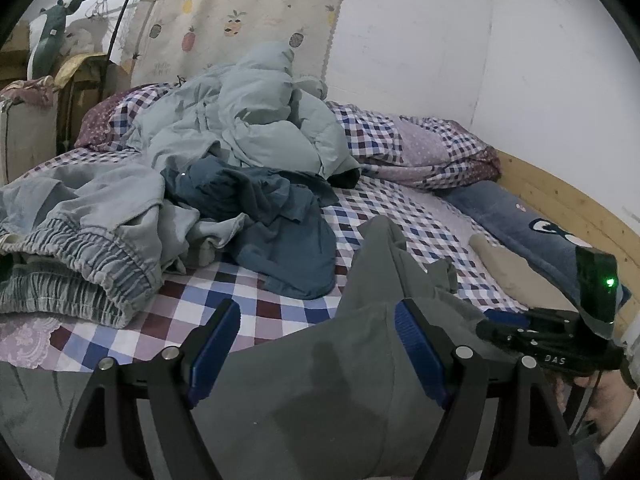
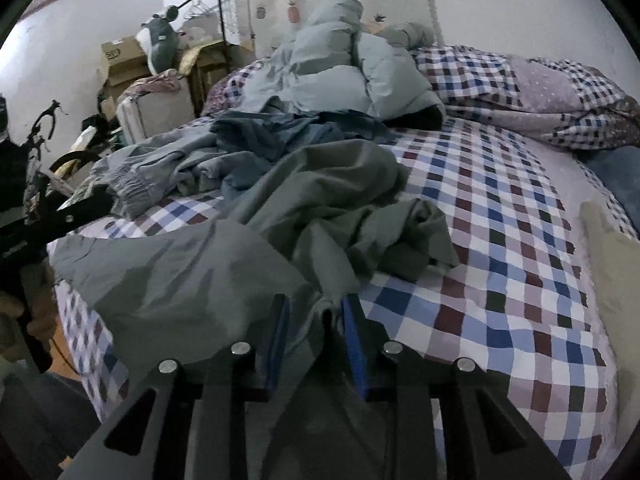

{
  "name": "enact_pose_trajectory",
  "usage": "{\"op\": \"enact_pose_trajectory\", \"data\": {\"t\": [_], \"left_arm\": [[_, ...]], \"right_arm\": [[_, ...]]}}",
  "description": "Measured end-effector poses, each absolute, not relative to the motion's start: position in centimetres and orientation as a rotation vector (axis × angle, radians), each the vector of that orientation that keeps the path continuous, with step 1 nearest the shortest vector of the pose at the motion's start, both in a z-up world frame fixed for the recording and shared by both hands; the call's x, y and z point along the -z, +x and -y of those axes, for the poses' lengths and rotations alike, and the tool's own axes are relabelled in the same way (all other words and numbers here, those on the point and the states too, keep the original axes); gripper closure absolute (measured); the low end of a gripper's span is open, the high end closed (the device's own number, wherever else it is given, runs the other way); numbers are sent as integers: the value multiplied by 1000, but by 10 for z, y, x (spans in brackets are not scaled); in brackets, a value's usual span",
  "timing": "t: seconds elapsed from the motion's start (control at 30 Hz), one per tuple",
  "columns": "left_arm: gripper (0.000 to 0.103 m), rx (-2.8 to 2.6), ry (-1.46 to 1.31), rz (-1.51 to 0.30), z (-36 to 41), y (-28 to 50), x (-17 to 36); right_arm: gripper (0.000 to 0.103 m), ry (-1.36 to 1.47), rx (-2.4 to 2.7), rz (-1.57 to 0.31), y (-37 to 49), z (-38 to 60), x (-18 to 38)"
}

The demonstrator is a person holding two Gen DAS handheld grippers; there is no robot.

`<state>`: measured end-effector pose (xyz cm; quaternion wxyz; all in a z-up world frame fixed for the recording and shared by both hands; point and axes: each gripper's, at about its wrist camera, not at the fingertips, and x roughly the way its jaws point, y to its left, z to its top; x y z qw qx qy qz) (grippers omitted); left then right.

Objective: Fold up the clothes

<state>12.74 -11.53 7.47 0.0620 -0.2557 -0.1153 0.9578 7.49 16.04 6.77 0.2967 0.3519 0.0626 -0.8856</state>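
A grey garment [image 2: 320, 196] lies crumpled across the near part of the checked bed. Its near edge [image 1: 320, 392] spreads flat under my left gripper [image 1: 316, 332], whose blue-padded fingers stand wide apart and open over it. My right gripper [image 2: 316, 316] has its fingers close together, shut on a bunched fold of the same grey garment at the bed's front edge. In the left wrist view the right gripper's black body [image 1: 552, 344] shows at the right with a hand below it.
Behind lie a dark blue garment [image 1: 276, 224], light grey elastic-cuffed trousers [image 1: 80, 232] and a pale puffy jacket [image 1: 256, 120]. A checked quilt [image 2: 540, 92] is heaped at the back right, and a beige cushion [image 2: 612, 264] rests at the right edge. Boxes and clutter [image 2: 132, 76] stand left of the bed.
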Motion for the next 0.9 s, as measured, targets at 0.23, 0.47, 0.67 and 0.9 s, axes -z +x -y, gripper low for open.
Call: {"op": "enact_pose_trajectory", "data": {"t": [0.23, 0.47, 0.67, 0.9], "left_arm": [[20, -2887, -777, 329, 111, 126, -74], [20, -2878, -777, 316, 107, 126, -74], [20, -2852, -775, 271, 102, 124, -72], [20, -2822, -793, 225, 95, 116, -68]], "right_arm": [[71, 901, 2312, -121, 81, -165, -77], [60, 911, 2347, -161, 78, -162, -76], [59, 994, 2367, -132, 64, -168, -65], [59, 998, 2362, -140, 59, -167, -61]]}}
